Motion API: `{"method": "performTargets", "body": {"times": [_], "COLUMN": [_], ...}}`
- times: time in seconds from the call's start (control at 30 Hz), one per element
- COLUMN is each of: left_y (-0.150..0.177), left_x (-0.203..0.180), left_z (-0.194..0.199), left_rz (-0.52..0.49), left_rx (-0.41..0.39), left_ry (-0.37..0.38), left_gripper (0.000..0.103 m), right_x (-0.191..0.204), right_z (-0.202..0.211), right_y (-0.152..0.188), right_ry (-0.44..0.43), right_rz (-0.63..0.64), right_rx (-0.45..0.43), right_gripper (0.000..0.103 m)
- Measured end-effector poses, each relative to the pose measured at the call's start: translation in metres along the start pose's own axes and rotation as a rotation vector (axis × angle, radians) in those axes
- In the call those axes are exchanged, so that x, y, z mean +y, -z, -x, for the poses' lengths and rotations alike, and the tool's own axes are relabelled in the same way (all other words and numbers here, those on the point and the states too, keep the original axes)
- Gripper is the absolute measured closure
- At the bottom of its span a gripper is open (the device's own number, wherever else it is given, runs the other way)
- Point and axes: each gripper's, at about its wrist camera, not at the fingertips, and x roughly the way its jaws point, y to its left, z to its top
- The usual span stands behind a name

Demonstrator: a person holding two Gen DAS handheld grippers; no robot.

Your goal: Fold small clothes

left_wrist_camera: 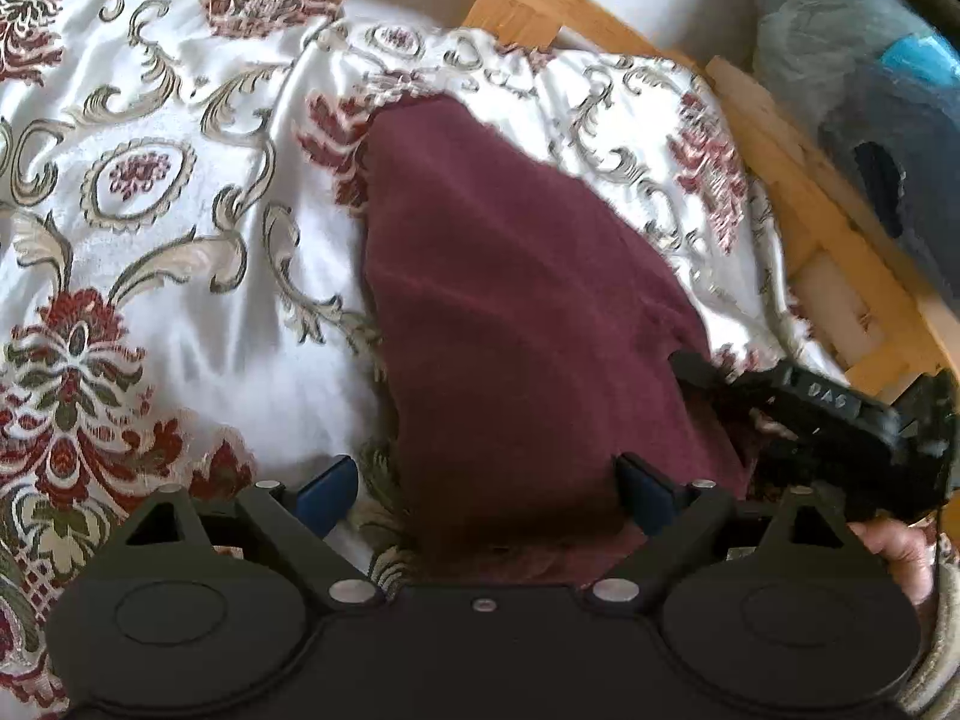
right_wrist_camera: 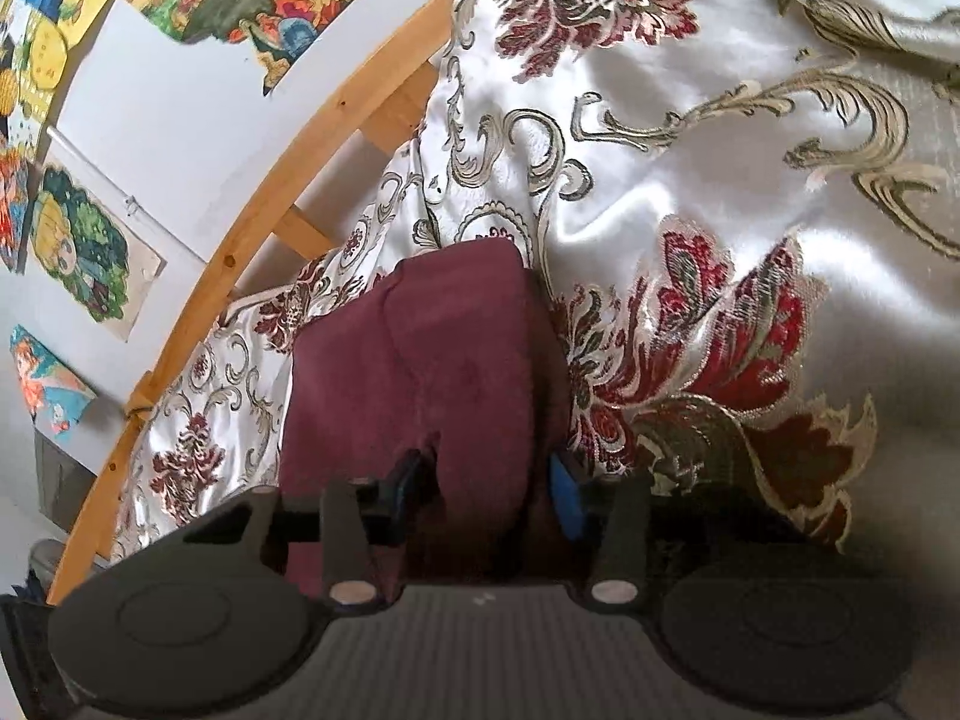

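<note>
Nearest my left tool (left_wrist_camera: 486,492), the 2 blue pads stand wide apart, with the near end of the maroon garment (left_wrist_camera: 516,276) lying between them, ungripped. My right tool (right_wrist_camera: 486,480) is also spread, its pads either side of a raised fold of the same garment (right_wrist_camera: 432,360), not pinched as far as I can tell. I judge the garment is already folded into a narrow strip on the bedspread (left_wrist_camera: 180,240), and a fold is about to be taken: next, both tools should close on the near edge and carry it toward the far end. Left of the garment the bedspread lies open. Beyond its far end the wooden bed frame (right_wrist_camera: 240,252) and the wall with pictures (right_wrist_camera: 84,252) limit reach.
</note>
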Motion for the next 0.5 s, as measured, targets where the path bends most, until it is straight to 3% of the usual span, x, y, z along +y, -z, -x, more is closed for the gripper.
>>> {"method": "performTargets", "body": {"times": [0.13, 0.27, 0.4, 0.5], "left_y": [-0.012, -0.029, -0.035, -0.030], "left_x": [0.002, 0.005, 0.007, 0.012], "left_z": [0.005, -0.005, -0.020, -0.021], "left_rz": [0.028, 0.041, 0.035, 0.051], "left_rx": [-0.054, -0.050, 0.006, 0.008], "left_ry": [0.065, 0.036, -0.028, -0.002], "left_gripper": [0.011, 0.011, 0.014, 0.021], "right_x": [-0.001, -0.001, -0.002, -0.002], "right_z": [0.000, 0.001, 0.002, 0.002], "right_y": [0.001, 0.002, 0.003, 0.004], "right_ry": [-0.003, -0.016, -0.041, -0.052], "right_rz": [-0.008, -0.015, -0.018, -0.021], "right_rx": [-0.003, -0.018, -0.043, -0.067], "right_gripper": [0.051, 0.047, 0.039, 0.034]}}
